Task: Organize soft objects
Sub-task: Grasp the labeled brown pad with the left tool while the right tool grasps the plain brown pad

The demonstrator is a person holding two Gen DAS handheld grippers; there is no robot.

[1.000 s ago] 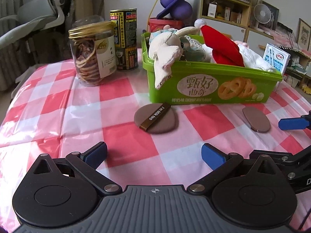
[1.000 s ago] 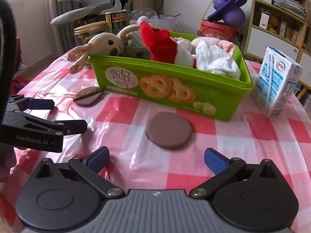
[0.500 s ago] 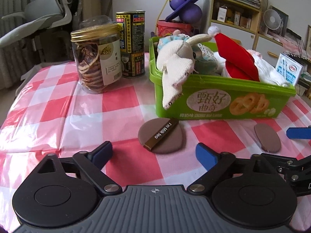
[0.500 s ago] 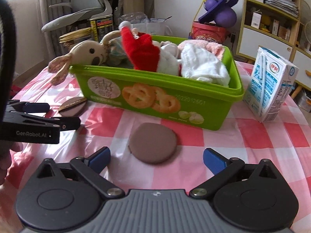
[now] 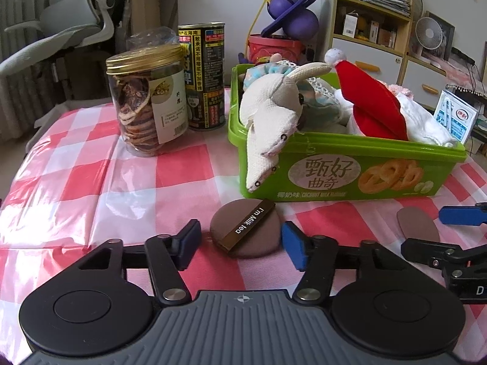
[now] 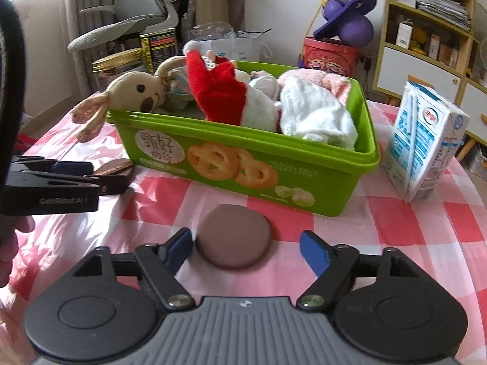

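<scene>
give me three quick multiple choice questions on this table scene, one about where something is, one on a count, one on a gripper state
1. Where does the banded brown puff lie?
A. inside the green tub
B. on the checked cloth in front of the green tub
C. on top of the jar

2. How many brown puffs lie on the cloth?
A. one
B. two
C. four

3. How does the right gripper stand?
A. open, a fingertip on each side of the plain brown puff
B. shut on the milk carton
C. shut on the plush rabbit

Answers:
1 B: it rests flat on the checked cloth, before the green tub, between the left gripper fingertips.
2 B: the banded puff and the plain brown puff.
3 A: the jaws are spread, with the plain puff between them and nothing gripped.
</scene>
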